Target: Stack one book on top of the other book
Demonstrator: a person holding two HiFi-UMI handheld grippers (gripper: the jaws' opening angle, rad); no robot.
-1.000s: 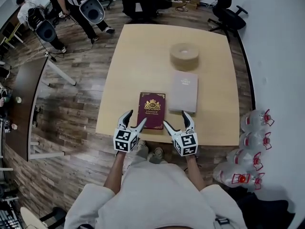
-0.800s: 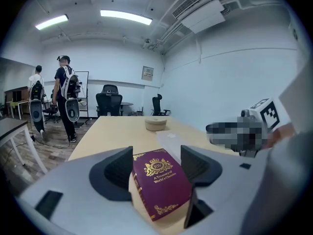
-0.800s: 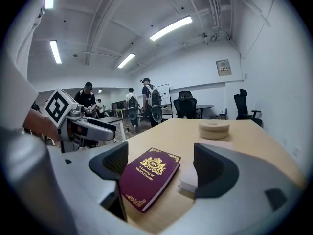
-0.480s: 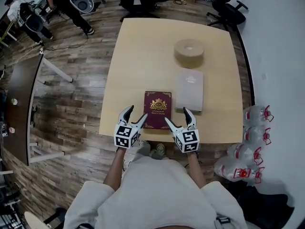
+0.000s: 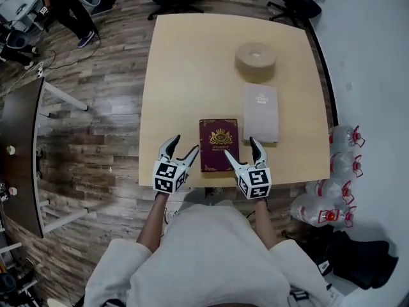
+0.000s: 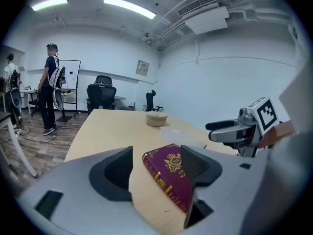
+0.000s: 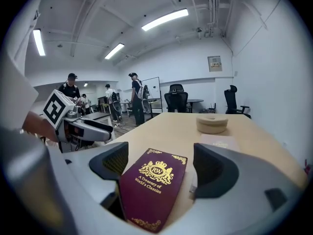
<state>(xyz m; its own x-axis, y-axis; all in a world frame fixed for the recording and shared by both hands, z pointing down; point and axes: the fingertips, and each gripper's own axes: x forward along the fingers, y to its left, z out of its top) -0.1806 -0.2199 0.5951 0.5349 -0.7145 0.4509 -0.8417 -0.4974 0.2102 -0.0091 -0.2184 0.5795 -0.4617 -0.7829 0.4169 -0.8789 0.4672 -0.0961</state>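
Both grippers have moved in on the maroon book (image 5: 218, 144); the left gripper (image 5: 185, 144) and right gripper (image 5: 241, 147), jaws spread and empty, flank its near end at the table (image 5: 185, 75) edge. Its long axis runs away from the person, with the grey book (image 5: 261, 112) just beside it, nearer the right gripper.

A loose off-white fabric shirt (image 5: 211, 254) with wide sleeves; the white plastic left gripper (image 5: 184, 147) and matching right gripper (image 5: 240, 152) have dark ribbed jaw pads; each bears a black-and-white square-marker cube.
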